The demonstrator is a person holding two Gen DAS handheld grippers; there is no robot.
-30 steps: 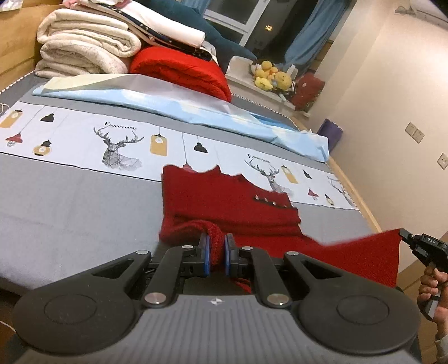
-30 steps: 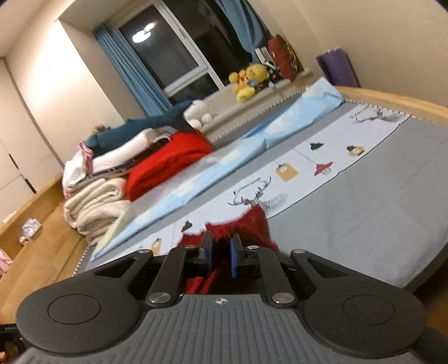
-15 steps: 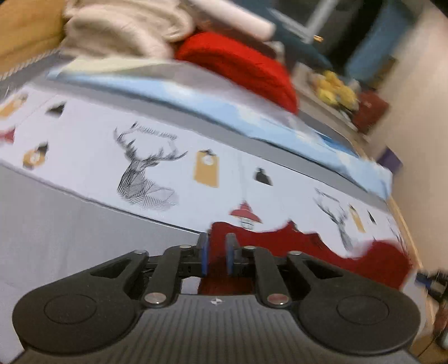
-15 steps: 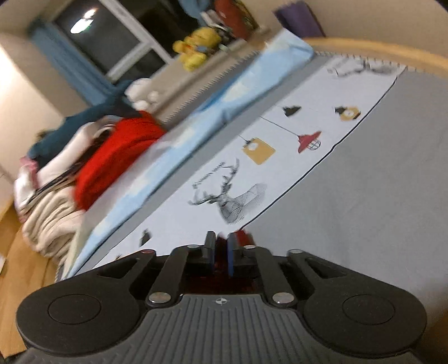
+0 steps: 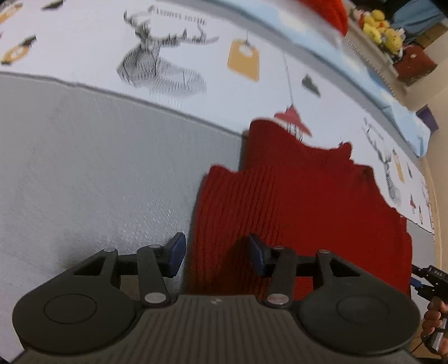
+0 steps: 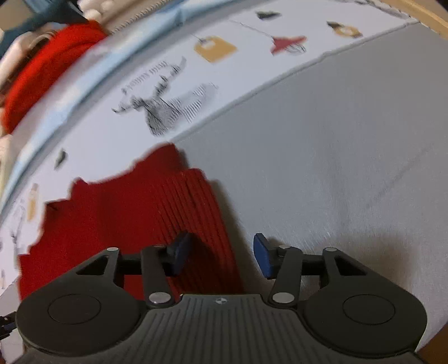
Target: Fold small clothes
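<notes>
Grey bed cover with a white printed band of deer and lamps (image 5: 84, 173) fills most of both views, and on it lies the red ribbed knit garment (image 5: 302, 212), folded so that 1 layer rests on another, its far edge reaching onto the white band. Behind it, a light blue sheet (image 5: 372, 92) runs along the bed, and a bright red blanket (image 6: 47, 64) sits further back.

Both tools are letting go. The left gripper (image 5: 214, 254) is opening its jaws over the garment's left edge, with cloth below the gap but not pressed by the pads. The right gripper (image 6: 222, 256) is also opening, over the garment's right edge, again with nothing clamped.

To do this step well, I think both grippers should finish opening before they lift, and lift straight up, so the knit does not catch on a pad and pull the fold out of line.

Only the left wrist view shows the other tool and a hand (image 5: 434, 319) at the right border, plus yellow soft toys (image 5: 378, 22); the right wrist view shows the garment's right edge more clearly.
</notes>
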